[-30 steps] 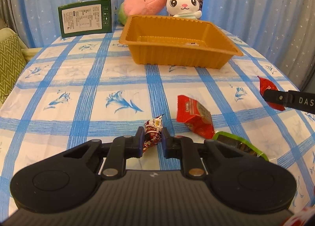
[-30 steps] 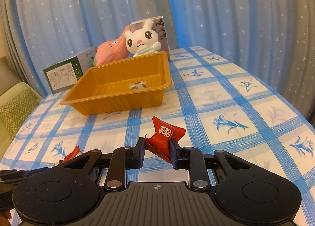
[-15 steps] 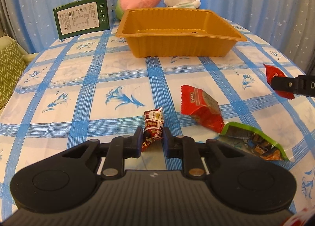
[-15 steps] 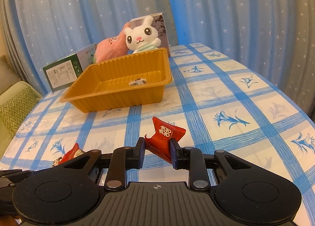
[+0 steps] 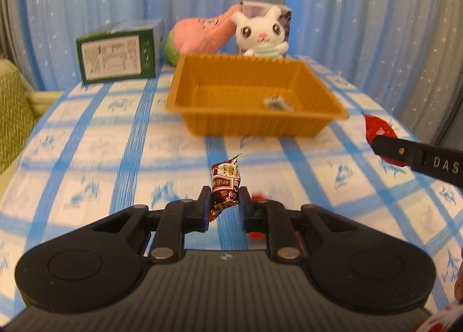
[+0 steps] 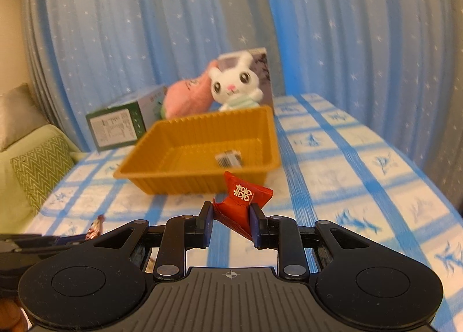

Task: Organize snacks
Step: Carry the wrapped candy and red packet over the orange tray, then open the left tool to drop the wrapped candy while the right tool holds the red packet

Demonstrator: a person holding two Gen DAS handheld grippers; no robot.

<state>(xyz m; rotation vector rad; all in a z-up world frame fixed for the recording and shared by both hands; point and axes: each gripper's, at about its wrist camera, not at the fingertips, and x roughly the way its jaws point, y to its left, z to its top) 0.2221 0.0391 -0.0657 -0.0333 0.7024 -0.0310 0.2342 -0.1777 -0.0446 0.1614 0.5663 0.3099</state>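
My left gripper (image 5: 224, 201) is shut on a small dark red candy packet (image 5: 224, 184), held above the blue checked tablecloth. An orange plastic tray (image 5: 254, 126) stands beyond it, with one small wrapped snack (image 5: 276, 103) lying inside. My right gripper (image 6: 231, 216) is shut on a red candy packet (image 6: 241, 201) with a white emblem, in front of the same tray (image 6: 185, 184). In the left wrist view the right gripper's finger and its red packet (image 5: 376, 129) reach in from the right edge. A red snack (image 5: 257, 197) on the table shows partly behind my left gripper's right finger.
Behind the tray stand a green box (image 5: 118, 55), a pink plush (image 5: 202, 34), a white bunny plush (image 5: 260, 32) and a grey box. Blue starred curtains hang all around. A green patterned cushion (image 6: 40, 167) lies off the table's left edge.
Both grippers have risen with their packets, which now hang clear of the cloth. The tray's inside shows more, and the snacks on the table have dropped behind the left gripper.
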